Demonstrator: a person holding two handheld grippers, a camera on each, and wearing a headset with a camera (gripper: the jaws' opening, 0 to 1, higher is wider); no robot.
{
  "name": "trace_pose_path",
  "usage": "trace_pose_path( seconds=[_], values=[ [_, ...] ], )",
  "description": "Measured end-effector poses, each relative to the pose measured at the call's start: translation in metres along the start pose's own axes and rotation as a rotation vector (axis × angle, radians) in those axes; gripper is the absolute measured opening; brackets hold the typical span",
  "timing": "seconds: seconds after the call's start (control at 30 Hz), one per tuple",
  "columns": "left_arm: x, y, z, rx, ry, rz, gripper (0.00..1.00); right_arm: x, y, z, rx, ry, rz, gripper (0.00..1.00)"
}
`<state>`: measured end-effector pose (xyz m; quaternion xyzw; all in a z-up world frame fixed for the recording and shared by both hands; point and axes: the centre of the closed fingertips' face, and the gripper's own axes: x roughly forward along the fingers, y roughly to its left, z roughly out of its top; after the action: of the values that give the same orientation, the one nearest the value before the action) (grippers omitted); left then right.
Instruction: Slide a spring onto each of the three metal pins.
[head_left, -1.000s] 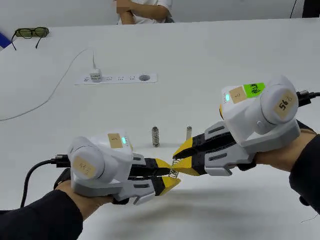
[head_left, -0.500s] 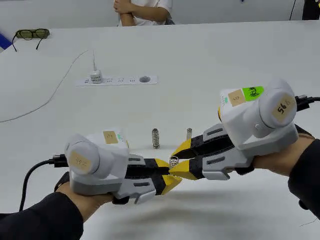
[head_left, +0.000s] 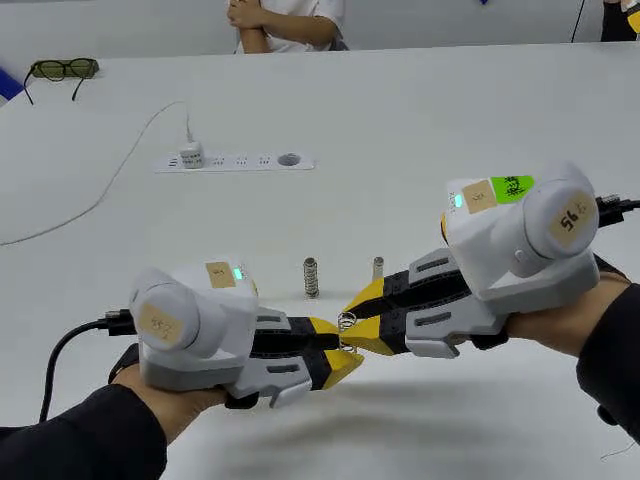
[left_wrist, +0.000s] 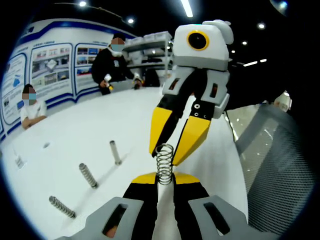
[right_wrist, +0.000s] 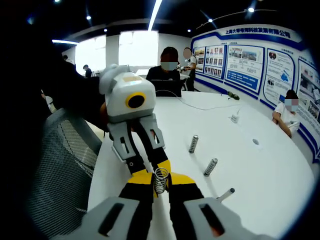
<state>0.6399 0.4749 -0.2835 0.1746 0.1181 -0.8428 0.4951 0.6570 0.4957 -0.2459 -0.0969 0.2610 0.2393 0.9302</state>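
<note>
A small metal spring (head_left: 346, 321) (left_wrist: 164, 161) (right_wrist: 160, 180) stands between the two grippers above the table. My left gripper (head_left: 338, 352) (left_wrist: 160, 179) is shut on its lower end. My right gripper (head_left: 352, 322) (right_wrist: 160, 181) meets it tip to tip and pinches the spring's upper part; it enters the left gripper view (left_wrist: 176, 145) from the top. Whether a pin sits inside the held spring I cannot tell. On the table behind stand a spring-covered pin (head_left: 311, 277) (left_wrist: 87, 175) (right_wrist: 210, 166) and a bare metal pin (head_left: 378, 267) (left_wrist: 115, 152) (right_wrist: 225, 194). Another spring piece (left_wrist: 62, 207) (right_wrist: 193, 143) lies nearby.
A white power strip (head_left: 235, 159) with a plugged charger and cable lies farther back on the white table (head_left: 420, 120). Glasses (head_left: 62, 67) rest at the far left corner. A person sits at the far edge. People sit around the room in both gripper views.
The two grippers have closed in on each other. Less of the spring shows between their tips than a second ago. The left gripper has rolled slightly.
</note>
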Motion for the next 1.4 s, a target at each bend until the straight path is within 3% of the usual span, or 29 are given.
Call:
trace_pose_path(
  seconds=[0.27,0.43,0.83,1.4],
  values=[
    [-0.001,0.002,0.002,0.033,-0.009,0.012,0.12,-0.001,-0.003,0.002,0.003,-0.009,-0.01,0.12],
    [-0.002,0.003,0.004,0.033,-0.019,0.016,0.18,-0.001,-0.005,0.001,0.006,-0.005,-0.016,0.12],
    [-0.007,0.009,0.005,0.002,-0.035,0.037,0.33,-0.003,-0.008,0.002,0.01,-0.011,-0.028,0.12],
    [-0.029,0.022,0.002,-0.043,-0.06,0.09,0.49,-0.007,-0.016,0.002,0.025,-0.017,-0.052,0.12]
  ],
)
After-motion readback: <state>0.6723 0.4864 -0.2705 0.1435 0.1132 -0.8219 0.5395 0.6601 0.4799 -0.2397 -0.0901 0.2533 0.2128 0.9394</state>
